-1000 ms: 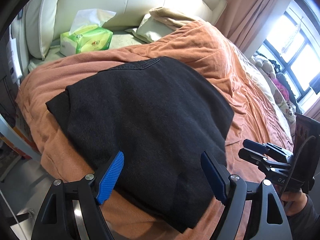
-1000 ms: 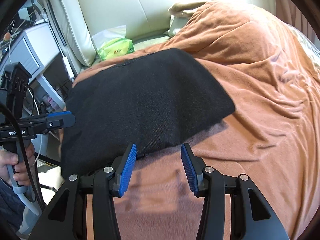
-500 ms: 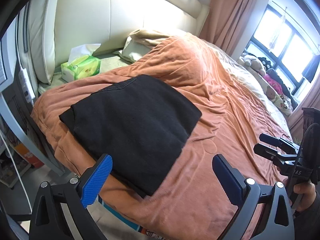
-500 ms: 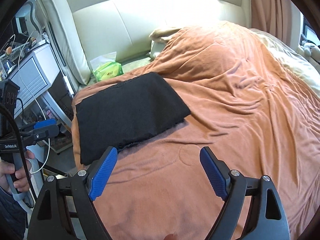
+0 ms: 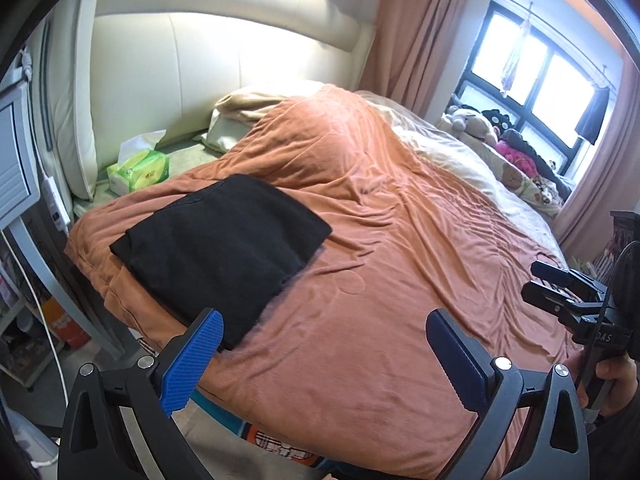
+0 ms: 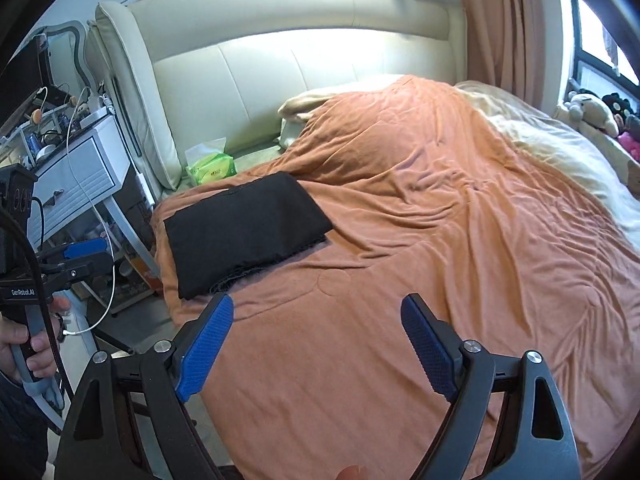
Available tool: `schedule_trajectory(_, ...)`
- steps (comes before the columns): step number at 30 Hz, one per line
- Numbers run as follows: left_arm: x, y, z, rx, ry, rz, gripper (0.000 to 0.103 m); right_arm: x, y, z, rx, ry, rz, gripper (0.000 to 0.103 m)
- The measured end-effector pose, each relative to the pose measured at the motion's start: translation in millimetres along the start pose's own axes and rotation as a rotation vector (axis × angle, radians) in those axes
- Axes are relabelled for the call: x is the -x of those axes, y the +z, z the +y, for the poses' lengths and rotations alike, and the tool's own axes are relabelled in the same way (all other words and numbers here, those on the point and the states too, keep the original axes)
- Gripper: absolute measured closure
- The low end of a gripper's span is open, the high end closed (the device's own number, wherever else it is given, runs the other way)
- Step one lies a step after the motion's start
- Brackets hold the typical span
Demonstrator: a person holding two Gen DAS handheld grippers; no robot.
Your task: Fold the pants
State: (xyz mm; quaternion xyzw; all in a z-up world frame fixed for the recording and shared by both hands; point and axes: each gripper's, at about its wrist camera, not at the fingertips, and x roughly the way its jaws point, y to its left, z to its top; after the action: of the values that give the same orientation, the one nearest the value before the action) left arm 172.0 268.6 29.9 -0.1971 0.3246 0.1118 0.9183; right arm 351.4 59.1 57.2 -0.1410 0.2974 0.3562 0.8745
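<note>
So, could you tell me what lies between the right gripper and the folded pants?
Only bare orange duvet. In the right wrist view, the right gripper, jaws opening and empty, sits apart from the pants.

the left gripper [image 5: 320, 340] points forward and downward, its blue pads spread wide with nothing between them. the right gripper [image 6: 316, 334] tilts the same way, its jaws opening, also empty. in the left wrist view the right hand [image 5: 612, 380] wraps its handle at about 4 o'clock; in the right wrist view the left hand [image 6: 28, 344] grips its handle at about 8 o'clock.
</note>
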Motion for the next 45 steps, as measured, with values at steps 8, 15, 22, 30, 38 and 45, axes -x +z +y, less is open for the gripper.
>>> schedule_trajectory(8, 35, -15, -43, -0.056, -0.037, -0.03, 0.001, 78, -34, -6, -0.061, -0.062, -0.076, 0.0)
schedule_trajectory(15, 63, -35, -73, -0.089, -0.076, -0.047, 0.001, 133, -66, -4, -0.09, -0.089, -0.099, 0.0)
schedule_trajectory(22, 87, -54, -98, -0.128, -0.109, -0.063, 0.001, 186, -98, -4, -0.141, -0.128, -0.137, 0.0)
schedule_trajectory(30, 115, -82, -125, -0.184, -0.149, -0.083, 0.001, 237, -135, 7, -0.168, -0.158, -0.141, 0.0)
schedule_trajectory(38, 141, -115, -148, -0.229, -0.185, -0.105, 0.001, 292, -175, 29, -0.179, -0.186, -0.183, 0.0)
schedule_trajectory(45, 161, -142, -161, -0.276, -0.185, -0.15, 0.001, 323, -218, 50, -0.19, -0.223, -0.205, 0.0)
